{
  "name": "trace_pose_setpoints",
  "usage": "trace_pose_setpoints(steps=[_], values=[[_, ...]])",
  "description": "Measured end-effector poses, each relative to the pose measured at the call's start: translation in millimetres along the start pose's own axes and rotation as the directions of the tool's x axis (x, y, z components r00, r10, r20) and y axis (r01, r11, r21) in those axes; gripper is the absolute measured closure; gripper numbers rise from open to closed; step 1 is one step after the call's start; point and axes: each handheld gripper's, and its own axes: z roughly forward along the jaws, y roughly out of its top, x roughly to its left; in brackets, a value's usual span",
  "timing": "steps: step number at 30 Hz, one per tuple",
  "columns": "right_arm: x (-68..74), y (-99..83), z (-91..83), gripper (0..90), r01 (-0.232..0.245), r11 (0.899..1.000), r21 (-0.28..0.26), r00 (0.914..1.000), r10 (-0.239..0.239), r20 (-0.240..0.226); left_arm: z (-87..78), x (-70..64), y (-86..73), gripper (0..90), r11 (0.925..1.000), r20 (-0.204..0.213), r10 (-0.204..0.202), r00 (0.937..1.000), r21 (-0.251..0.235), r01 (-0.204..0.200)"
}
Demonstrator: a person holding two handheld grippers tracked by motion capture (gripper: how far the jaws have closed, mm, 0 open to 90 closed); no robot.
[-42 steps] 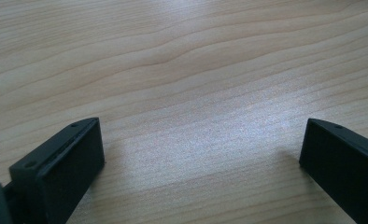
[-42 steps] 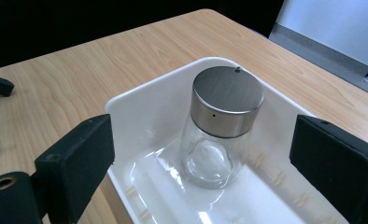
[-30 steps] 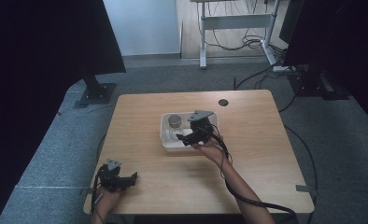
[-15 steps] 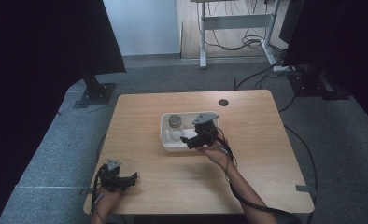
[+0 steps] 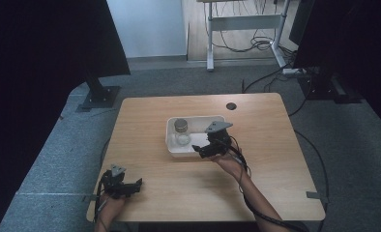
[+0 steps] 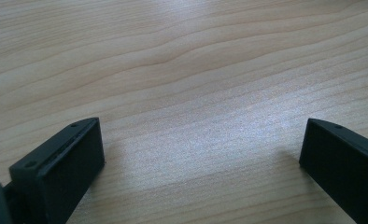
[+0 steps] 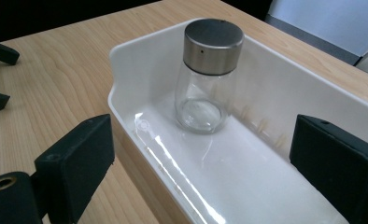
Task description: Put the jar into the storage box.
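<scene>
A clear glass shaker [image 7: 209, 77] with a metal lid stands upright in the left end of a white tray [image 7: 126, 60] at the table's middle [image 5: 217, 120]. The shaker [image 5: 181, 131] is apart from both grippers. My right gripper [image 5: 197, 150] hovers at the tray's near right side, open, jaws wide, nothing between them [image 7: 201, 172]. My left gripper [image 5: 139, 185] rests near the table's front left corner, open over bare wood [image 6: 201, 154].
A small dark round hole cover [image 5: 231, 106] sits near the table's far edge. The wooden table [image 5: 275, 159] has bare room to the right and front. Cables trail from the right gripper along the person's forearm. A dark stand base [image 5: 99, 96] is on the floor at the left.
My right gripper has drawn back toward the near side of the tray, away from the shaker. The left gripper has stayed put.
</scene>
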Motion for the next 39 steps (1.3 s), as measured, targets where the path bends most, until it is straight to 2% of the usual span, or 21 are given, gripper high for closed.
trace_pose_setpoints(steps=[23, 31, 39], values=[[2.5, -27.9, -23.2, 6.0, -0.033, 0.999, 0.031, 0.9986, 0.031, 0.042, -0.1, -0.1, -0.1, 0.0, 1.0000, -0.001, -0.001, 1.0000, 0.000, 0.001], [2.6, -36.4, -39.4, 5.4, -0.058, 0.998, 0.014, 0.9965, 0.057, 0.060, -0.1, -0.1, -0.1, 0.0, 1.0000, -0.002, -0.001, 1.0000, 0.000, 0.001], [2.3, -46.7, -50.9, 3.5, -0.048, 0.998, 0.051, 0.9961, 0.044, 0.076, -0.1, -0.2, -0.1, 0.0, 1.0000, -0.002, -0.001, 1.0000, 0.000, 0.001]])
